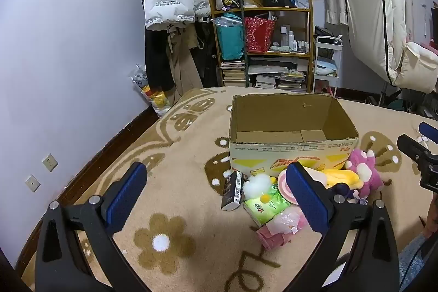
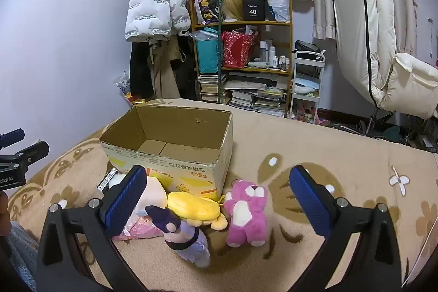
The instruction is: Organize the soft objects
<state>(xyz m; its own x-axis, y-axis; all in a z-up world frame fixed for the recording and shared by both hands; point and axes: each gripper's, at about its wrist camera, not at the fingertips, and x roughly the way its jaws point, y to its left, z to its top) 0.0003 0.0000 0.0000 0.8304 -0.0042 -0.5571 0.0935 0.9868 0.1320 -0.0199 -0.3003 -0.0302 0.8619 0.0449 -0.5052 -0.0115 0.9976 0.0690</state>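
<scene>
Both the left gripper (image 1: 216, 199) and right gripper (image 2: 216, 200) hover open and empty near the fuzzy pink plush bear (image 2: 246, 212), whose squashy body could slip from a shallow pinch before reaching the empty brown cardboard box (image 2: 175, 138).

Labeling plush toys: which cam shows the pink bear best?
Right wrist: the pink bear lies whole and unobstructed, face and belly visible. Left wrist shows it smaller, near the box corner, partly hidden behind other toys.
</scene>
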